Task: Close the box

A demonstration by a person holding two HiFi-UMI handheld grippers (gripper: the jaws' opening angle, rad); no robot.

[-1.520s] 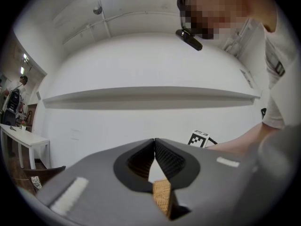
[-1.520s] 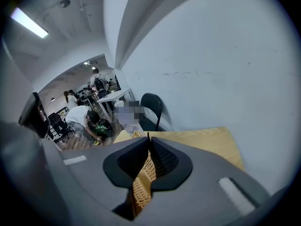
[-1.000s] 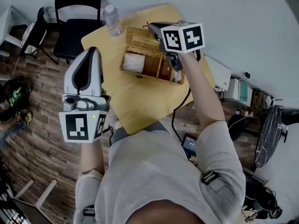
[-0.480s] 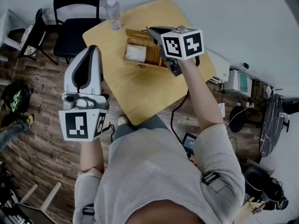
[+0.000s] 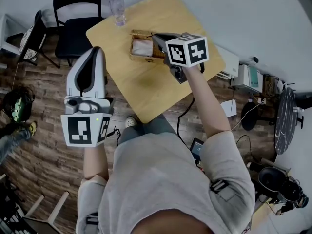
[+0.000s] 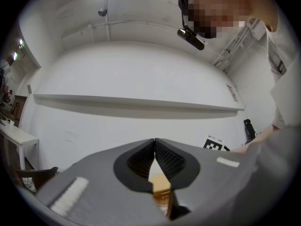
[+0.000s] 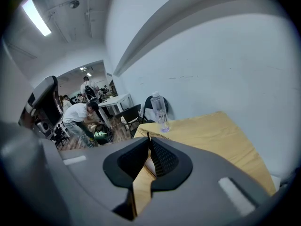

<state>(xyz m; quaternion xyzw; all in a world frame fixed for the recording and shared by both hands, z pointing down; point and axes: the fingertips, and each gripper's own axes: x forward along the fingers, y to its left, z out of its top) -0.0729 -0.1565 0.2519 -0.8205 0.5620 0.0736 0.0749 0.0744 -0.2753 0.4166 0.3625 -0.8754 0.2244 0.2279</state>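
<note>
So we've got the wicker box [image 5: 140,47] sitting on the yellow table [image 5: 146,89], toward the far side, not far from the water bottle [image 5: 116,6]. It looks open to us, since something white shows inside. From up here we honestly can't make out the lid or where it hinges.

Both grippers are clenched tight with nothing in them. The right gripper [image 5: 155,34] hangs above the box. The left gripper [image 5: 95,50] is way off to the side, out over the floor.

What worries us is that the box looks light and nothing is bracing it. If we nudge the lid one-handed with the right gripper, the whole box will probably skid across the table, maybe into the bottle. The white stuff could also sit too high and stop the lid from seating. We'd bring the left gripper in to steady it first.
</note>
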